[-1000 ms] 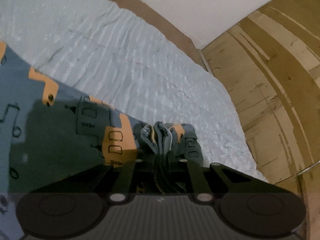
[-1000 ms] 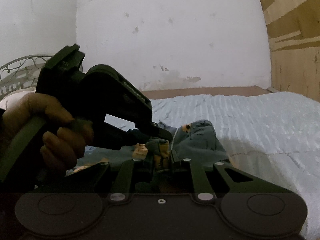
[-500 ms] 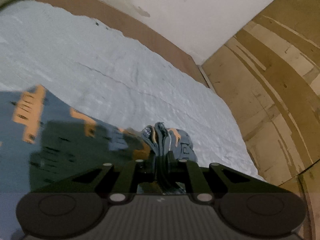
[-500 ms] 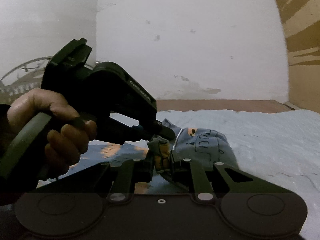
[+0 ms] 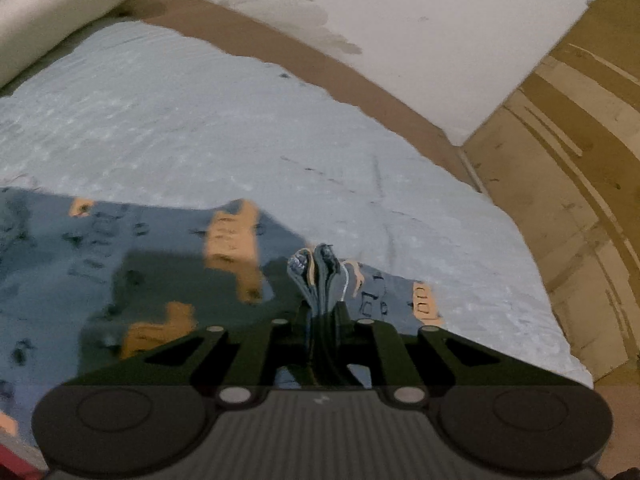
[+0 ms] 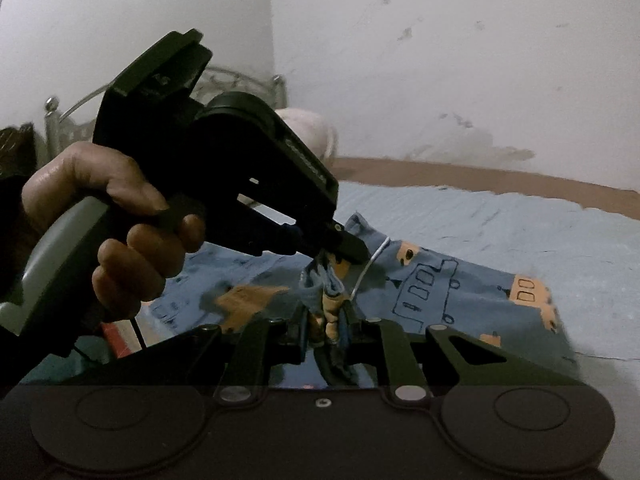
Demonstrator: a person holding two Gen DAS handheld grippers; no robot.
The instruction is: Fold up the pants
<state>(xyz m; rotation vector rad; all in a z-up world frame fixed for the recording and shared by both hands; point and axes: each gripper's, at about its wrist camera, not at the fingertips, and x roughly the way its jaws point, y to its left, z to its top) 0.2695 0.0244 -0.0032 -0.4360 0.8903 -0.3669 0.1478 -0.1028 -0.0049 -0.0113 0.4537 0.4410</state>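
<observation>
- My left gripper [image 5: 320,300] is pinched nearly shut on a bunched edge of the pants [image 5: 120,264], the folds sticking up between its fingers at 12 o'clock.
- My right gripper [image 6: 326,320] is clamped just as tight on another bunched bit of the same edge (a white drawstring [image 6: 370,264] loops out beside it).
- In the right view, the left hand [image 6: 120,232] grips its tool at 9 o'clock, its tips meeting the cloth just above mine.
- The pants, blue with orange patches and drawn vehicles, spread over the pale bedspread [image 5: 200,128] toward 9 o'clock in the left view, 3 o'clock in the right.
- White pillow [image 5: 60,12] at 10 o'clock.
</observation>
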